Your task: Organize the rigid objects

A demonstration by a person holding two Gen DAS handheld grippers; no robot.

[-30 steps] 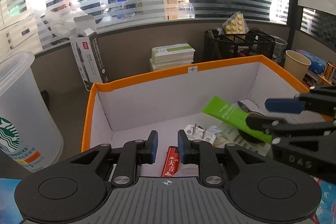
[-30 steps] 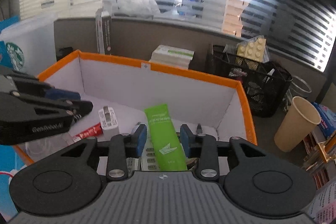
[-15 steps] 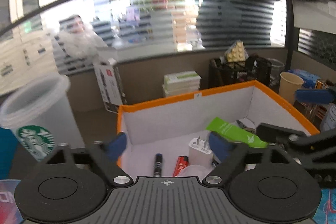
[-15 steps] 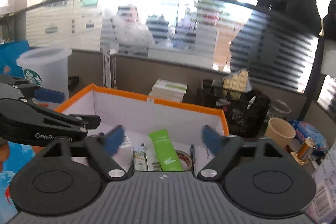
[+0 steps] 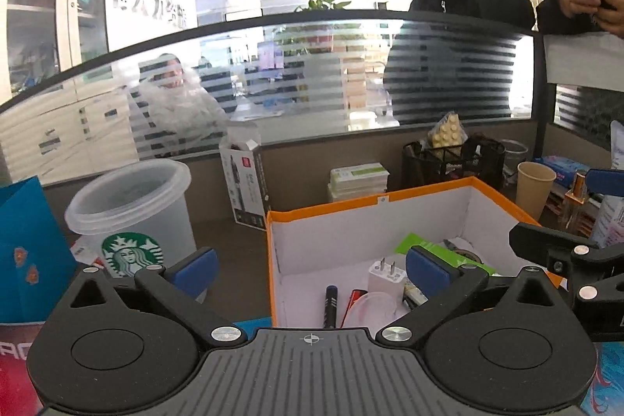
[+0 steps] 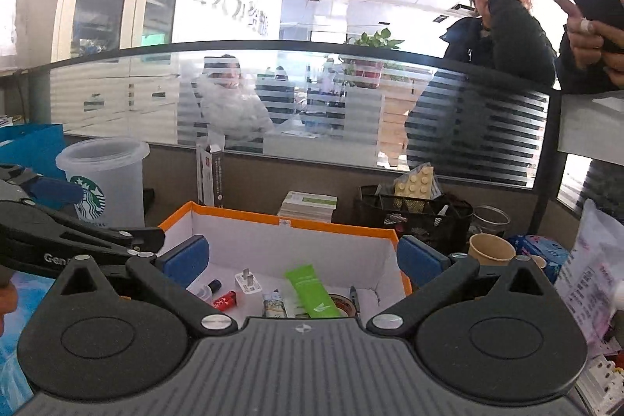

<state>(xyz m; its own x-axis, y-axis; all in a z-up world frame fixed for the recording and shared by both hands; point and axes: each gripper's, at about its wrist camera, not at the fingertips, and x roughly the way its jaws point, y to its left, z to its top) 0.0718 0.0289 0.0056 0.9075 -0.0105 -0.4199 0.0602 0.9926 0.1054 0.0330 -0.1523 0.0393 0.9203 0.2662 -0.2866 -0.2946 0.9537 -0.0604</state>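
An orange-rimmed white box (image 5: 374, 200) (image 6: 284, 219) stands on the desk in front of both grippers. Inside lie a green tube (image 6: 310, 289) (image 5: 423, 245), a white plug adapter (image 5: 384, 275) (image 6: 247, 281), a dark pen (image 5: 330, 305), a red pack (image 6: 225, 300) and a tape roll (image 6: 341, 305). My left gripper (image 5: 310, 269) is wide open and empty, held back above the box's near left side. My right gripper (image 6: 302, 258) is wide open and empty, above the box's near edge. Each gripper shows at the edge of the other's view.
A Starbucks cup (image 5: 132, 217) (image 6: 103, 178) stands left of the box. A black mesh organiser (image 6: 415, 217), a paper cup (image 6: 491, 250), a stack of booklets (image 6: 310, 205) and a tall carton (image 5: 245, 182) stand behind it. People stand behind the glass partition.
Both grippers opened from nearly shut to wide open and pulled up and back from the box. The green tube and the other items stay lying inside it.
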